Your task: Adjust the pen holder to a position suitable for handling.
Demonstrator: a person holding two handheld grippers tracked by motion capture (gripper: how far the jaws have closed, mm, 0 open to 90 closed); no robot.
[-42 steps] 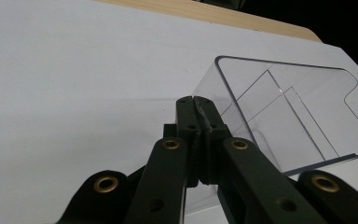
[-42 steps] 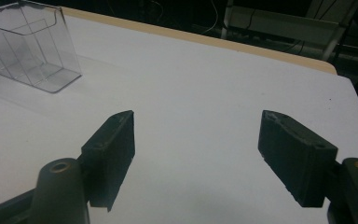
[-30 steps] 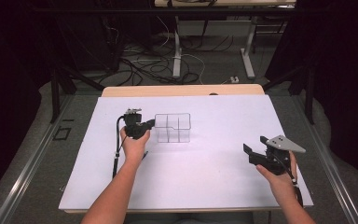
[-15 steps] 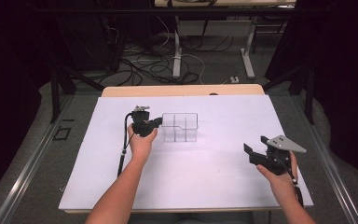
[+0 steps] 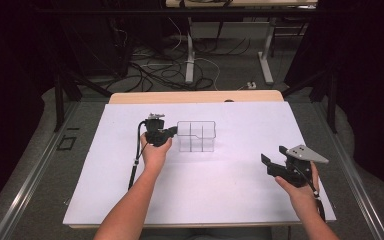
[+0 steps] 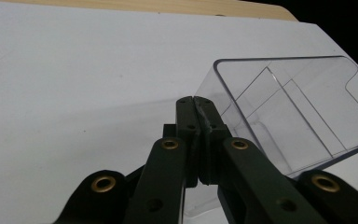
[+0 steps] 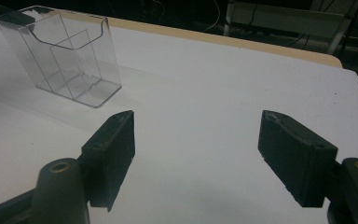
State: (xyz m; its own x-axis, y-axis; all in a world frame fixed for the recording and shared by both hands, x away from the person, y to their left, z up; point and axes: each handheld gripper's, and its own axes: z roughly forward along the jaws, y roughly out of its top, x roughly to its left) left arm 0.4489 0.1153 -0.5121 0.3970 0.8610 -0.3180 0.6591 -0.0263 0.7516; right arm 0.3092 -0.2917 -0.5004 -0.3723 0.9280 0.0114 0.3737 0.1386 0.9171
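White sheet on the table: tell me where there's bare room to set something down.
Most of the white sheet is bare: the middle stretch between the clear divided box and the right gripper, plus the far right corner. Crowded spot: the box's left wall, where the left gripper is clamped.

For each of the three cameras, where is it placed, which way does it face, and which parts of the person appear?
High view: fixed above the near table edge, facing forward and down; both forearms, left tool and right tool appear.
Left gripper view: rides the left tool, looking along its shut jaws clamped on the clear box's wall.
Right gripper view: rides the right tool, looking between its open jaws across the white table.
Shared: all three views show the clear box.
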